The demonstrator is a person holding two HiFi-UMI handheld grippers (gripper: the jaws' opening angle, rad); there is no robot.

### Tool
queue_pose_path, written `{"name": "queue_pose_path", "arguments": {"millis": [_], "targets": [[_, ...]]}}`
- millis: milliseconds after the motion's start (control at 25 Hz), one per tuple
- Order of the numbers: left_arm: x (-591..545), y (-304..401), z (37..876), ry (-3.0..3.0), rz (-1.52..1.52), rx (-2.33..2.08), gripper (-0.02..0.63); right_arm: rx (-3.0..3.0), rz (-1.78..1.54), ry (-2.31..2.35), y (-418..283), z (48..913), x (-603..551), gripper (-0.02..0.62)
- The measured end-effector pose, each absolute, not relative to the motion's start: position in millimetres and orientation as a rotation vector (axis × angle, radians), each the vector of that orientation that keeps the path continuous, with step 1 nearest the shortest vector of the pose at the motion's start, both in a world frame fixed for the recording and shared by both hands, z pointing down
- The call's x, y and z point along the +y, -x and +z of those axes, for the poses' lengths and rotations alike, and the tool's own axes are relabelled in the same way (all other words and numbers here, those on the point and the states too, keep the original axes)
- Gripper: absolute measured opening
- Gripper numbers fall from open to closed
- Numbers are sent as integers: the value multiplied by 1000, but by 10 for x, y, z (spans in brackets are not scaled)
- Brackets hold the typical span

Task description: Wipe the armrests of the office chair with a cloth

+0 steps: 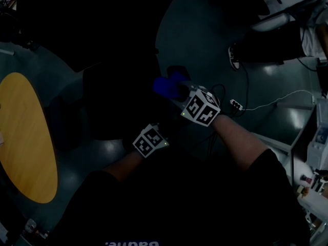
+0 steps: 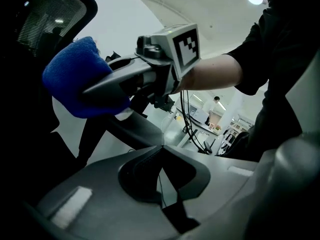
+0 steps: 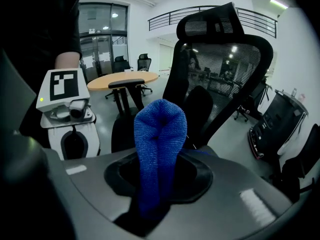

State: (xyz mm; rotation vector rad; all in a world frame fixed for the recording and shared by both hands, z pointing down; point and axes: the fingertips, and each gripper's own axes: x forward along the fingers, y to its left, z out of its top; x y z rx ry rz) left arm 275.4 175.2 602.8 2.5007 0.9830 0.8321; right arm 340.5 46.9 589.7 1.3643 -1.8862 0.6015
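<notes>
Cloth pinched in right gripper, left gripper jaws together

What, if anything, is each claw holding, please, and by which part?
The right claw grips the blue cloth by its bunched lower end; the left claw holds nothing.

Quick tally – one left gripper plus one right gripper, one blue cloth, one mesh office chair up close, one round wooden table.
</notes>
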Motion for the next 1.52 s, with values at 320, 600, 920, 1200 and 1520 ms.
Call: {"name": "queue_pose_path", "arguments": {"millis": [320,600,920,1200,1520], "targets": [[1734,-2704,6010,-2524,827,970,20,-1896,640,-1363,-2998,5872,874,112],[1733,-2708,6026,-2523,820,990,20,-1900,684,-1385,-2795,5873,1132,112],[1773,-2654,6044,-2521,855,1036,20,-1903,730,-1427,-2670,5822,1304,112],[1812,-2586,6107,-2509,902,1060,20,-1946,778,-1470,-2696,5659,1408,112],[1835,-2562,6112,-2495,920,1117,20,-1864,607,-1608,-3816,5165,990,112]]}}
